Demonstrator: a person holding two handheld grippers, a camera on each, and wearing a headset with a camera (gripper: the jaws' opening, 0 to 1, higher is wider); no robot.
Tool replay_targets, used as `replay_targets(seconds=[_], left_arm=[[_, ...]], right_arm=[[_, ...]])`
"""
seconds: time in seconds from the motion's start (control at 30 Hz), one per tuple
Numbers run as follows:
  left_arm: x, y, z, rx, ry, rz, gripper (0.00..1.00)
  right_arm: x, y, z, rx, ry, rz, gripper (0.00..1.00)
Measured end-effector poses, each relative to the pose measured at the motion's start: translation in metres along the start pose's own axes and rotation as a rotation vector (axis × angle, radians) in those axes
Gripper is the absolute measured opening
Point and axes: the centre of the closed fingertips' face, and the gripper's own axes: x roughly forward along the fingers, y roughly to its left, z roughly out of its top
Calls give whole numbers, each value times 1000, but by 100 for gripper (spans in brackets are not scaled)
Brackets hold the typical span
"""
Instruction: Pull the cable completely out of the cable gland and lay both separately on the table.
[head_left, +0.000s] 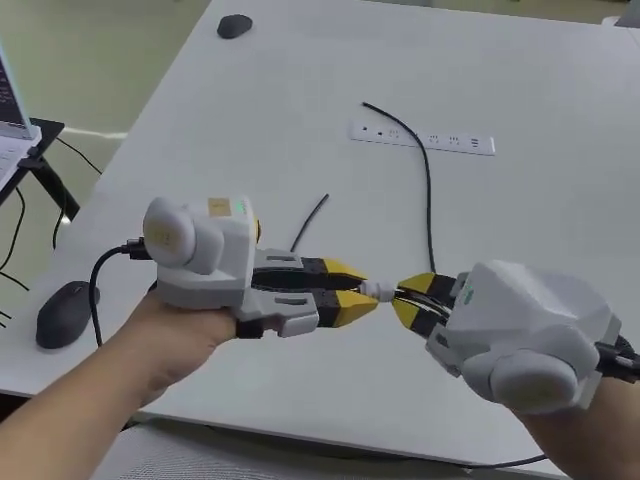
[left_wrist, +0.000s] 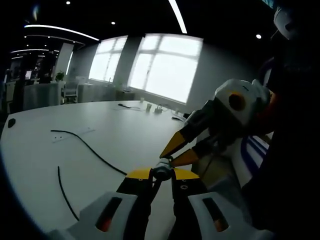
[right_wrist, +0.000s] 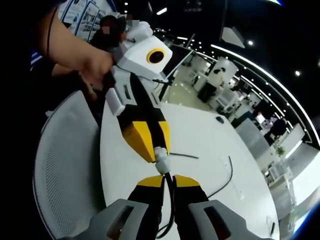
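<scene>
Right gripper (head_left: 402, 298) on thin black cable (head_left: 429, 200)

I am reading no legible text; markings on the power strip (head_left: 422, 138), toward the far edge of the table (head_left: 540, 70), are blurring out.

White counter (head_left: 520, 60) is stretching out ahead of the left tool (head_left: 368, 292). Power strip (head_left: 422, 138) is lying far ahead of it, dark mouse (head_left: 234, 26) sitting farther still. Pale floor (head_left: 90, 60) is showing off to its left. Big windows (left_wrist: 165, 67) are glowing ahead, ceiling light strip (left_wrist: 176, 15) shining above.
</scene>
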Motion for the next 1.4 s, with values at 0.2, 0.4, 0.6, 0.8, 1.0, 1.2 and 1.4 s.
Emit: replay_targets(seconds=[0.2, 0.4, 0.6, 0.8, 1.0, 1.2, 1.4], left_arm=[[2, 1, 2, -18, -11, 0, 15], [5, 4, 1, -22, -9, 9, 15], [7, 6, 3, -20, -12, 15, 15], [6, 8, 7, -27, -26, 19, 15], [6, 10, 11, -36, -41, 22, 15], [8, 9, 14, -31, -47, 17, 15], [9, 8, 15, -27, -50, 12, 15]], right_arm=[[-1, -4, -1, 17, -9, -3, 0], [1, -11, -13, 43, 11, -11, 0], [0, -19, -25, 78, 14, -28, 0], [-1, -29, -41, 153, 20, -55, 0], [1, -38, -58, 300, 17, -61, 0], [-1, -45, -74, 429, 44, -99, 0], [-1, -45, -93, 567, 100, -131, 0]])
